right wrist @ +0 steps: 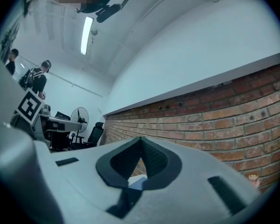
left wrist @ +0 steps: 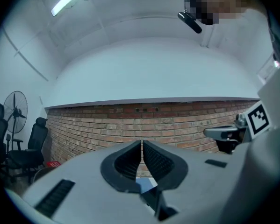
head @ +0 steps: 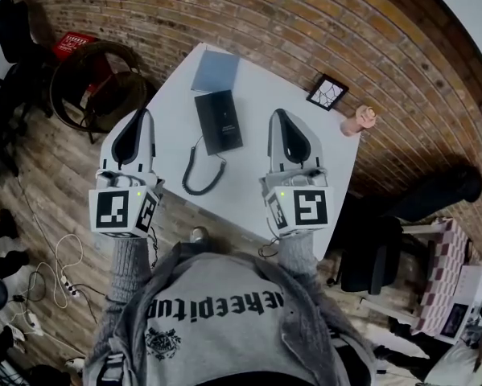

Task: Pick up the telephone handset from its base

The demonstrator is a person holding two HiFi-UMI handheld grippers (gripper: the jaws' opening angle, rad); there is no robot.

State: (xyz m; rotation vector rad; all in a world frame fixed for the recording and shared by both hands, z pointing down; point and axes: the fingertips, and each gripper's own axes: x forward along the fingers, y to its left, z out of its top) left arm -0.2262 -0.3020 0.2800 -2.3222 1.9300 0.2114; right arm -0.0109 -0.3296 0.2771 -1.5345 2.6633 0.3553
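The black telephone [head: 218,121] lies in the middle of the white table [head: 257,183], its handset resting on the base. Its coiled cord [head: 199,171] loops toward the near edge. My left gripper [head: 142,113] hovers over the table's left edge, left of the phone and apart from it. My right gripper [head: 278,114] hovers to the phone's right, also clear of it. Both point toward the brick wall. In the left gripper view the left gripper [left wrist: 142,143] is shut on nothing. In the right gripper view the right gripper [right wrist: 140,139] is shut and empty as well.
A blue notebook [head: 216,71] lies beyond the phone, a small framed picture [head: 327,92] at the far right corner, a tan object [head: 359,121] at the right edge. A round chair [head: 96,83] stands left of the table, a black chair [head: 369,256] right. Cables [head: 51,276] lie on the floor.
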